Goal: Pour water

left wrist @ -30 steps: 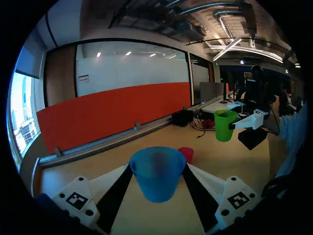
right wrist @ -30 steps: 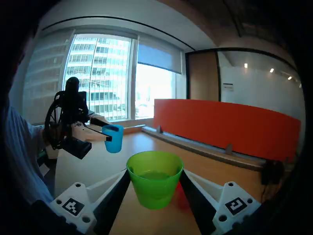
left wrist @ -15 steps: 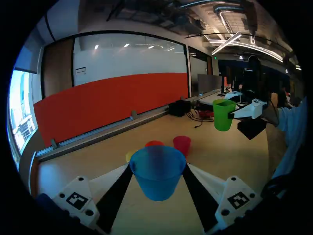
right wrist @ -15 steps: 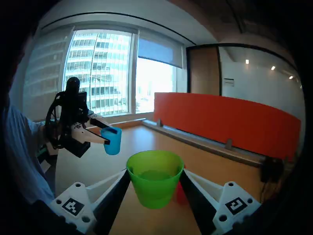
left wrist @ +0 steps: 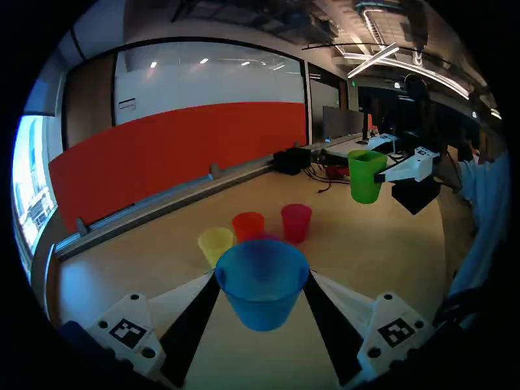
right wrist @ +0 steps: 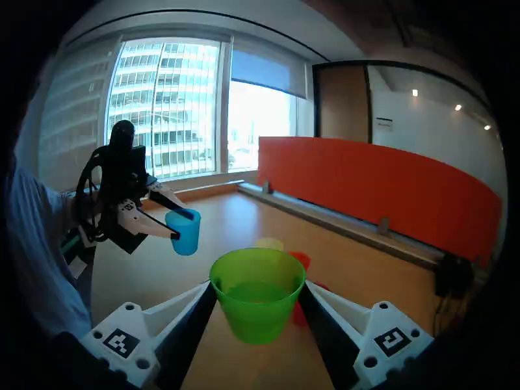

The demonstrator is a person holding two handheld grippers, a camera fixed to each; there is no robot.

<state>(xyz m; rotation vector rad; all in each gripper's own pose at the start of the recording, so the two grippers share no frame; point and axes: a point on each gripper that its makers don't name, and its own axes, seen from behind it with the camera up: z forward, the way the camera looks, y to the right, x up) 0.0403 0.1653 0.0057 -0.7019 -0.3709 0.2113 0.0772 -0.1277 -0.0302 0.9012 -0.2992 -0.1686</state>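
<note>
Over the last second the left tool point(left wrist: 262, 279) has tipped downward, so three small plastic cups standing on the pale wooden tabletop point(left wrist: 370, 253) have come into the left gripper view: a yellow cup point(left wrist: 216, 244), an orange-red cup point(left wrist: 248, 225) and a pink-red cup point(left wrist: 296, 221), close together in a loose row. The left tool's fingers are clamped on the sides of a translucent blue plastic cup point(left wrist: 262, 296), held upright in the air above the tabletop; whether it holds anything I cannot tell. The right tool point(right wrist: 257, 289) is likewise clamped on a bright green plastic cup point(right wrist: 257, 312), upright and with what looks like water low inside it. The two carried cups are well apart, both at about the same height. The likely next step is bringing the green rim over the blue mouth and tilting. The main risk is tipping before the rims line up, which would send water onto the tabletop or the cups below. Thin cup walls could also flex or slip between the fingers as the green cup tilts, and a bump between cups could jolt the blue one.
</note>
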